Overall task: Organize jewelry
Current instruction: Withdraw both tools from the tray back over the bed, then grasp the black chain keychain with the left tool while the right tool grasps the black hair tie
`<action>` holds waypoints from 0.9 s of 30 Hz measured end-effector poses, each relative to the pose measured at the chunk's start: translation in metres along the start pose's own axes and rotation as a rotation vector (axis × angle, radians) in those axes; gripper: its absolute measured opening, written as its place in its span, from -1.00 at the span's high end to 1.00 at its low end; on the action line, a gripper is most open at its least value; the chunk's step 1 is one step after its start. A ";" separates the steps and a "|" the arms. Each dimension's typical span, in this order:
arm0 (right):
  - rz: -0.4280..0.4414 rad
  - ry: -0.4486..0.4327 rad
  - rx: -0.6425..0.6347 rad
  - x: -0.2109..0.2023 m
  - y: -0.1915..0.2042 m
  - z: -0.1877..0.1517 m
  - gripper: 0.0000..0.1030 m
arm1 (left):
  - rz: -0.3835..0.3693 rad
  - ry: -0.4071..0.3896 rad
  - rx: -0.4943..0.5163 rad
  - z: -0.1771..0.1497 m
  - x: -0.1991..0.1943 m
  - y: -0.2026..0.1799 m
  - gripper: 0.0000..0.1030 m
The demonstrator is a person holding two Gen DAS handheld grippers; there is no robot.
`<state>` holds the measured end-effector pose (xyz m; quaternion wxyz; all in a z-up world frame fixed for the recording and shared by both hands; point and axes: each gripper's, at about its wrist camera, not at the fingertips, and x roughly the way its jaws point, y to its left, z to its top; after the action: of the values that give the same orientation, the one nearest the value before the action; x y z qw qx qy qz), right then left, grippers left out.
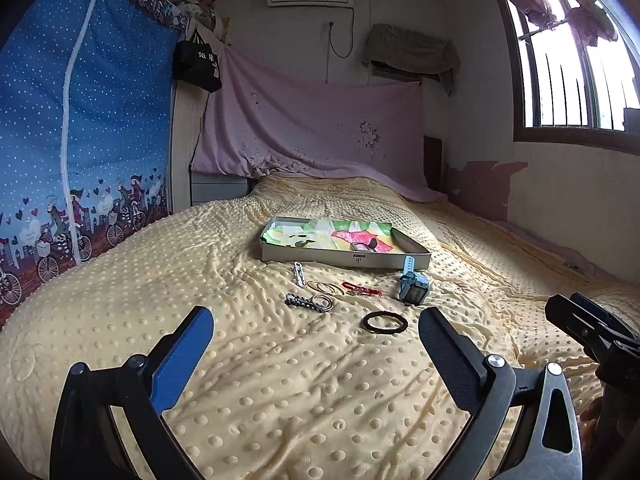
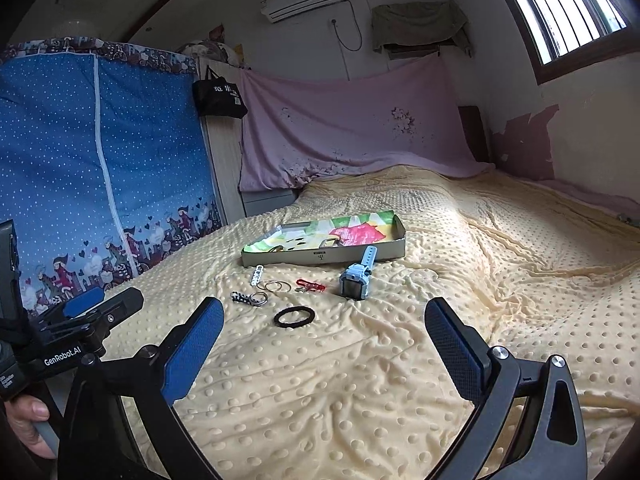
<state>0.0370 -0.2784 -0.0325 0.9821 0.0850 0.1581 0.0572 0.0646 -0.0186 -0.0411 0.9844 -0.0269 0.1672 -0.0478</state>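
Left wrist: bangle (image 1: 385,322) beyond claw (image 1: 316,330)

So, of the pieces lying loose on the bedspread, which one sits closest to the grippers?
The dark round bangle. It lies alone nearest both open grippers, in front of the keychain, thin rings, red clasp and blue watch.

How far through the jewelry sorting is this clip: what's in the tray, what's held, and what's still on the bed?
Barely started. Done: the tray holds a small dark item or two, too small to identify. In hand: nothing; the left hand-held gripper and right hand-held gripper are both open and empty. Left on the blanket: dark bangle, blue watch, red clasp, thin rings, white chain and dark keychain.
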 end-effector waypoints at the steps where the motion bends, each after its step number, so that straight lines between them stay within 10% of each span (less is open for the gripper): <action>1: -0.002 0.003 0.003 0.002 -0.002 -0.001 -0.92 | 0.002 0.002 0.000 0.000 0.002 0.000 -1.00; 27: 0.032 0.084 0.009 0.097 -0.006 0.002 -0.92 | 0.036 0.106 -0.013 0.006 0.074 0.007 -1.00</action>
<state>0.1294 -0.2709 -0.0604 0.9732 0.0894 0.1980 0.0757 0.1371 -0.0191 -0.0602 0.9747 -0.0275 0.2200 -0.0301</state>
